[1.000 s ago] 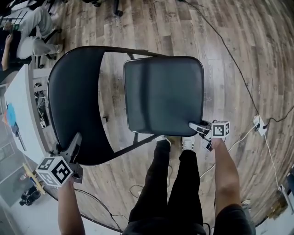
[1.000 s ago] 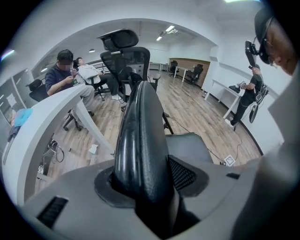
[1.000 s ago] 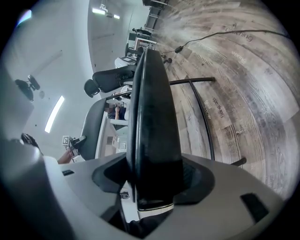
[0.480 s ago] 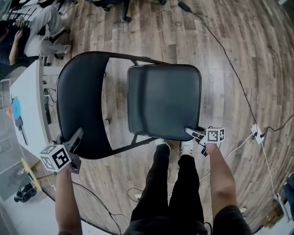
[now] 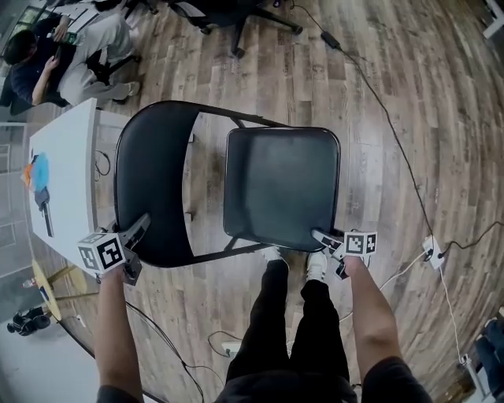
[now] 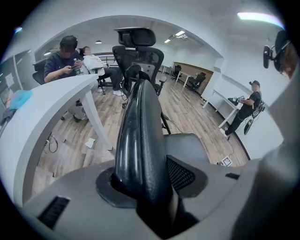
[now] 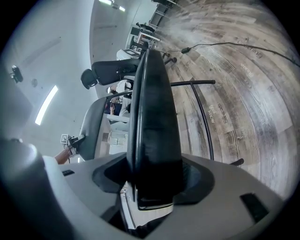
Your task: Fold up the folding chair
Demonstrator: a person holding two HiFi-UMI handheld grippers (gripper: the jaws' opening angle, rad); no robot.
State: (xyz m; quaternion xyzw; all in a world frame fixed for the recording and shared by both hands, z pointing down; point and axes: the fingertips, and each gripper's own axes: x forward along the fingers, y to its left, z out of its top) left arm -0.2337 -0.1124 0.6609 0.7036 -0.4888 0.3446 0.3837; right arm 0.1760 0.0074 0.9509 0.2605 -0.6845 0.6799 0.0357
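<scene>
The black folding chair stands open on the wood floor, its backrest [image 5: 153, 181] to the left and its seat [image 5: 279, 185] to the right. My left gripper [image 5: 138, 228] grips the near end of the backrest; its jaws have just been closing, and the backrest edge [image 6: 140, 136] fills the gap between them. My right gripper [image 5: 321, 236] is shut on the seat's near right corner. In the right gripper view the seat [image 7: 152, 117] runs edge-on out from between the jaws.
A white table [image 5: 67, 181] stands close to the left of the backrest. People sit at the top left [image 5: 71, 47], beside an office chair [image 5: 228, 12]. A cable [image 5: 394, 142] crosses the floor to a power strip [image 5: 431, 250]. My legs [image 5: 291, 330] stand just behind the seat.
The right gripper has risen a little with the seat's corner. The left gripper has shifted sideways with the backrest. Both grips have held. More of the room's far side shows in the head view.
</scene>
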